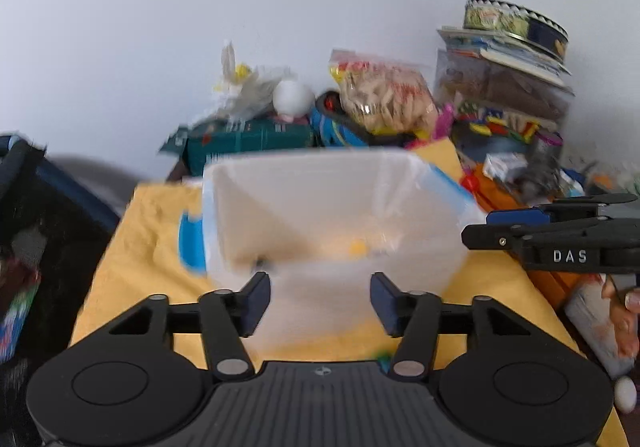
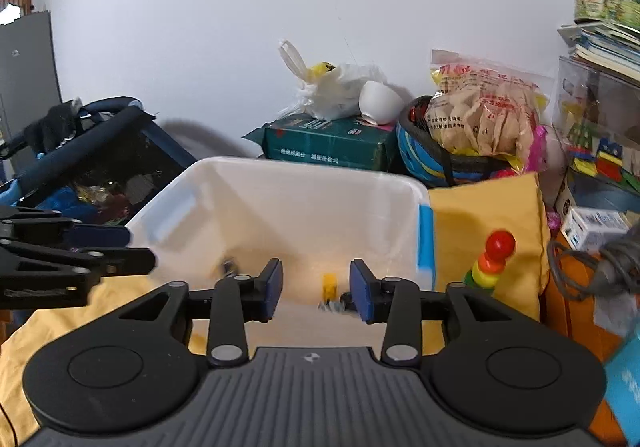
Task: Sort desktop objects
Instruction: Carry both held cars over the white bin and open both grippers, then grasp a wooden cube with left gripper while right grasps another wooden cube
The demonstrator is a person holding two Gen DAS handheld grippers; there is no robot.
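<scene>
A: The storage bin (image 2: 304,207) is seen to be translucent white plastic, smooth, with a faint sheen, and blue plastic latches (image 2: 426,243) are fitted at its sides.

B: A yellow cloth (image 1: 152,231) is spread beneath it, matt and slightly creased. The gripper frames are moulded in matt black plastic, with small metal pins; the left gripper (image 1: 319,303) pads (dark blue) look smooth.

A: The same finish is noted on the right gripper (image 2: 316,289). A snack bag (image 2: 484,115) behind is made of glossy, crinkled clear film.

B: The white cup (image 2: 380,101) appears smooth and glazed. The ring stacker (image 2: 490,263) is glossy, painted perhaps; its material cannot be told.
</scene>
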